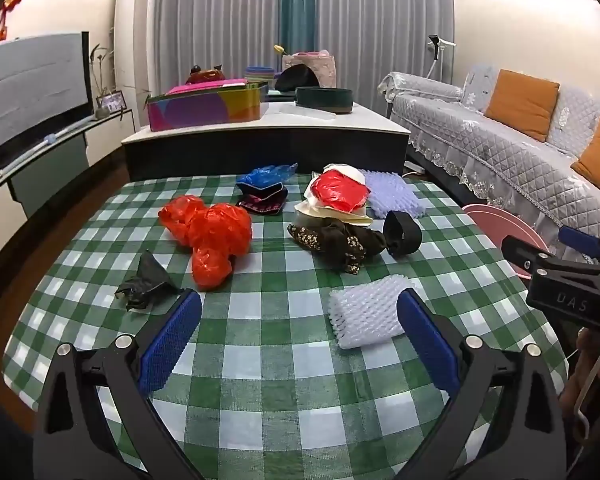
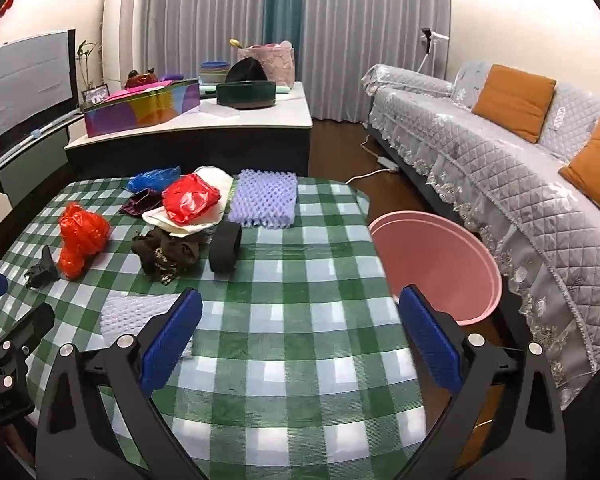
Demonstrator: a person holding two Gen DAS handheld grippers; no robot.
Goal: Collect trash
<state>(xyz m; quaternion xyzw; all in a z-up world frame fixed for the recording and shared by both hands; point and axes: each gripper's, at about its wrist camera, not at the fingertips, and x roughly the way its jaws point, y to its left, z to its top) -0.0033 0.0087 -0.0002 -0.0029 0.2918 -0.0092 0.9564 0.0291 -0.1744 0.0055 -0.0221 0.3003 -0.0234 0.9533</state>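
Table (image 2: 300, 360): carries all the trash.
Foam net (image 1: 364, 316): nearest, front.
Crumpled bags (image 1: 210, 232): left.
Band (image 1: 402, 234): behind the net.
Basin (image 2: 440, 264): on the floor, right of the table.
Sofa (image 2: 520, 152): beyond the basin.

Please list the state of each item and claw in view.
Left claw: open, empty.
Right claw: open, empty.
Pink bin: empty, beside table.
White foam net: flat on table.
Orange bag: crumpled on table.
Black bag: crumpled on table.
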